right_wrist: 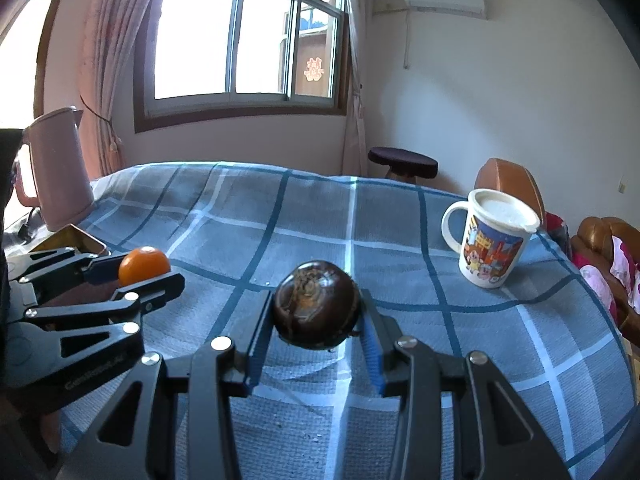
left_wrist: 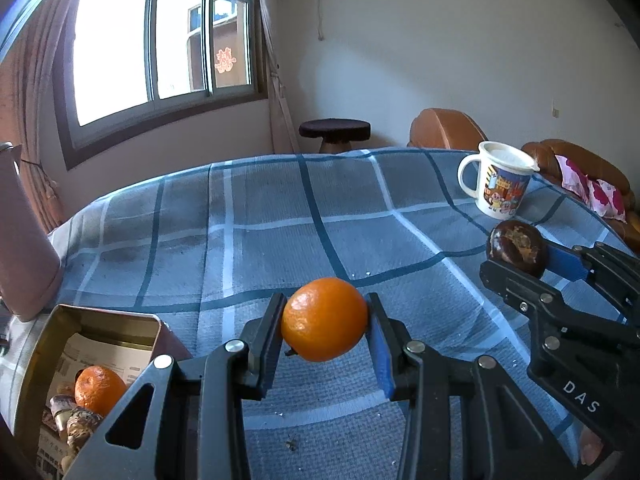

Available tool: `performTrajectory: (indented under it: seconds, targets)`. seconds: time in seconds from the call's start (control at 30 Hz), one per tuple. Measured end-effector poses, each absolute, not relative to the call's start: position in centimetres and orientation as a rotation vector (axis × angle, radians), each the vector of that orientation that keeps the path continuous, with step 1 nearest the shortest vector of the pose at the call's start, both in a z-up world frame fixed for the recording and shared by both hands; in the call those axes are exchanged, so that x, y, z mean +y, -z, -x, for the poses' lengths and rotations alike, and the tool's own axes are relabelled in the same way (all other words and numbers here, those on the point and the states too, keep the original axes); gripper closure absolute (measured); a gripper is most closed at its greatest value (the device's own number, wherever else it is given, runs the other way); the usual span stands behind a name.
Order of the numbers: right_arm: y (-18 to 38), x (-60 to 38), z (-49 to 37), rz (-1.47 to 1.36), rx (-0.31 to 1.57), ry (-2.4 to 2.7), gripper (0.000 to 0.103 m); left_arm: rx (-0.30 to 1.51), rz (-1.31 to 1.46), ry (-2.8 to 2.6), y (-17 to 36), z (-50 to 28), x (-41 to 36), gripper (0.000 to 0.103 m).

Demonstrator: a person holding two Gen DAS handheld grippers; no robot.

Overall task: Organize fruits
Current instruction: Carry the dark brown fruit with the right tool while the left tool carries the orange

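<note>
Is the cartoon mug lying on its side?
No, the cartoon mug stands upright on the blue checked tablecloth, its open top facing up.

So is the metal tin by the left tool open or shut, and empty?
Open and not empty: the tin has no lid on, and an orange and some darker items lie inside on printed paper.

Cartoon mug (right_wrist: pixel 490 240) on blue checked tablecloth (right_wrist: pixel 320 216); pink kettle (right_wrist: pixel 56 168) far left; dark stool (right_wrist: pixel 402 164) behind.
</note>
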State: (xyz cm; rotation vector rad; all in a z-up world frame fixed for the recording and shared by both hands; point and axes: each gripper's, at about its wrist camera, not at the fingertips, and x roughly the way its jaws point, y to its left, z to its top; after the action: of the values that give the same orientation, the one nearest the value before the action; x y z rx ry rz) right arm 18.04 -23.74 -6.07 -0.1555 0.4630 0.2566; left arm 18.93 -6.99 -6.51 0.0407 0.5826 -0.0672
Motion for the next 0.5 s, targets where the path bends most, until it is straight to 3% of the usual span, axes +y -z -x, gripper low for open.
performTrajectory:
  seconds: [0.5]
  targets:
    - [5.5, -24.1, -17.0, 0.145, 0.397, -0.257, 0.059, 0.495, -0.064, 0.042, 5.8, -17.0, -7.3, 0.062]
